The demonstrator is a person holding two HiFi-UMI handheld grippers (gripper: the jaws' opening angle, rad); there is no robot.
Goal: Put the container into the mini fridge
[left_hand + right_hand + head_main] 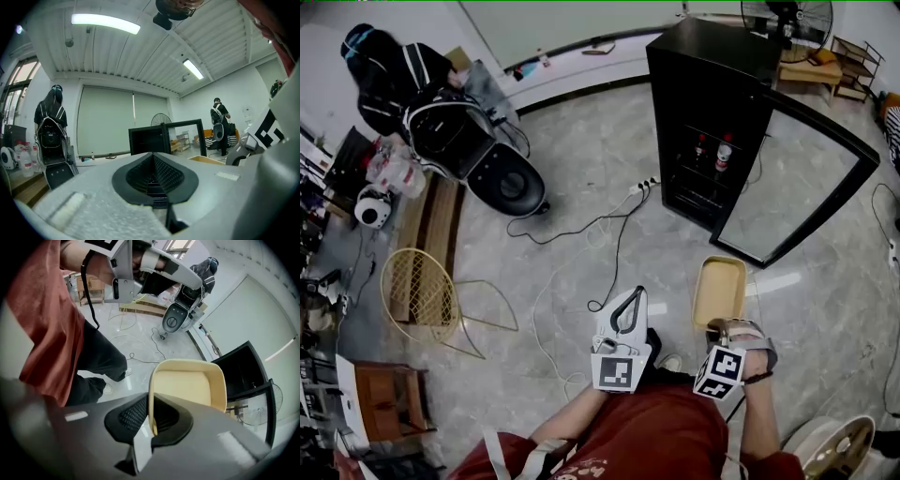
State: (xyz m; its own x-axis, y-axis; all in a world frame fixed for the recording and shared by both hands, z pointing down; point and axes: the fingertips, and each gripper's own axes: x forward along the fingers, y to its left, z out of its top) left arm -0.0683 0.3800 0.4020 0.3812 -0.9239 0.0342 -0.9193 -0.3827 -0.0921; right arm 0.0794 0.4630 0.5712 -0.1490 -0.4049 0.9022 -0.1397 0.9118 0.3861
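Note:
A shallow pale-yellow container (719,291) hangs over the floor in front of me. My right gripper (722,326) is shut on its near rim. In the right gripper view the rim of the container (187,383) runs down between the pads of the right gripper (152,413). The black mini fridge (703,84) stands ahead with its glass door (797,187) swung open to the right, and bottles (724,152) sit on a shelf inside. My left gripper (628,298) is held level beside the right one. In its own view the left gripper (153,161) is shut and empty, facing the fridge (147,140).
Cables (581,230) and a power strip (645,185) trail across the floor left of the fridge. A wire chair (417,286) stands at the left, and a person in black (389,75) bends over a black machine (478,150) at the far left. A fan (787,19) stands behind the fridge.

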